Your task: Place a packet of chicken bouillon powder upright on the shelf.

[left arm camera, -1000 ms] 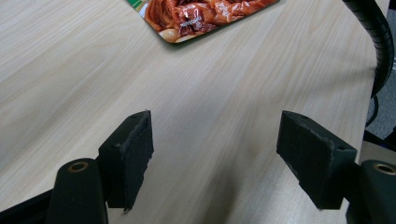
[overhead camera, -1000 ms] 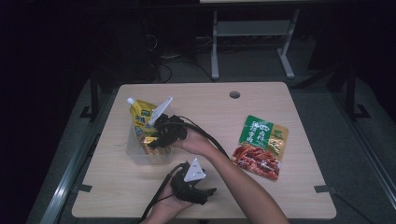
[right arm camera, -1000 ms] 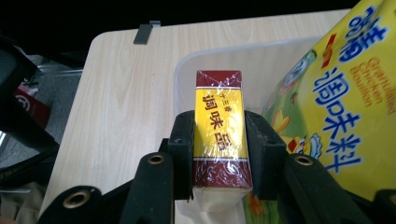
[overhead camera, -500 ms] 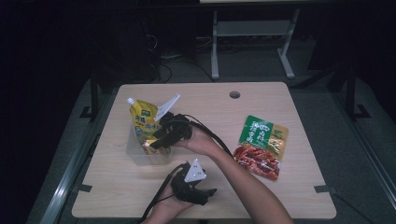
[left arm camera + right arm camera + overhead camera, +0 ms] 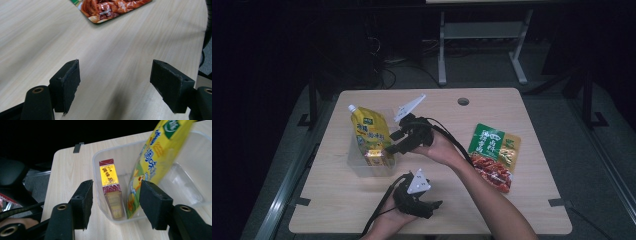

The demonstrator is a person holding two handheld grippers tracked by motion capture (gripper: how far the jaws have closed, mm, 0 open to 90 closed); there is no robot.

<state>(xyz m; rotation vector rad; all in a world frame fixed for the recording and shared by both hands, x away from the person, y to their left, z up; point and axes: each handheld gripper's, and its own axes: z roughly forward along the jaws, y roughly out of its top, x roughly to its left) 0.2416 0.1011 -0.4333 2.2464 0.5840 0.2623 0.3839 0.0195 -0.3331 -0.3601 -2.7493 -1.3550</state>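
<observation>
tongs: black, 2 jaws | plate: grey, 3-cornered | cable: black | forearms: bare

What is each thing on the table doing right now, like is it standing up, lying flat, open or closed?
Yellow pouch: upright in the tub, leaning, cap on, no pad pressing on it.
Small red-and-yellow box: standing on edge in the tub beside the pouch.
Clear tub: on the table, no lid.
Green packet: lying flat, looks sealed.
Right gripper: jaws open, just been opening, empty.
Left gripper: jaws open, empty, above bare table.
</observation>
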